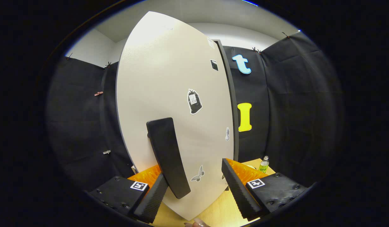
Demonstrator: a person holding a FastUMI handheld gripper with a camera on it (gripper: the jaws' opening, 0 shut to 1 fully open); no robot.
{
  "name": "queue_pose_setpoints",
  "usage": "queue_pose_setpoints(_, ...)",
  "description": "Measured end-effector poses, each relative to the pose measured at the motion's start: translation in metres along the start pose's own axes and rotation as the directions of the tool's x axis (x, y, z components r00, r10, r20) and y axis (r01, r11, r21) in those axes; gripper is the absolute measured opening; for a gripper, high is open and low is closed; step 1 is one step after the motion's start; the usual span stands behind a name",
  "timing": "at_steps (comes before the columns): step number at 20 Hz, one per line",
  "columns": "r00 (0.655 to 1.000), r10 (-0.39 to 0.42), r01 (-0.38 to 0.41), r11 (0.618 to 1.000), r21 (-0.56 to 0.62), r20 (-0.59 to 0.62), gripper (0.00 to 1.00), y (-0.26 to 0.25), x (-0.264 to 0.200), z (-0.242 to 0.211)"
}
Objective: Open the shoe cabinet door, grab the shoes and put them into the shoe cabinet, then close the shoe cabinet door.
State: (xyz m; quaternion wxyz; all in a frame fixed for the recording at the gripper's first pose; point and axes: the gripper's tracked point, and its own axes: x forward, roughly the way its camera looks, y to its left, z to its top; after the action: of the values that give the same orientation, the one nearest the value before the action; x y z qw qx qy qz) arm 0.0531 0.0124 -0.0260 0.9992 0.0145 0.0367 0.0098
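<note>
The gripper (pixel 194 189) is spread wide around the one upright black handle (pixel 167 156) of the tall cabinet door (pixel 169 78).

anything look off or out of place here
Nothing stands out. The shoe cabinet door looks intact, its stickers flat, and its black handle sits between the open fingers of the hand-held gripper, nearer the left one. A small bottle stands upright on the wooden surface beyond.
</note>
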Motion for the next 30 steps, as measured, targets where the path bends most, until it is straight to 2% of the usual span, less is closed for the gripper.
queue_pose_setpoints(8,0.999,0.032,-0.032,0.999,-0.034,-0.017,1.00,0.056,0.008,-0.011)
queue_pose_setpoints(14,0.998,0.066,-0.066,0.997,-0.046,-0.015,1.00,0.079,0.006,-0.014)
queue_pose_setpoints(30,1.000,0.008,-0.009,0.998,-0.060,-0.018,1.00,0.075,0.000,-0.019)
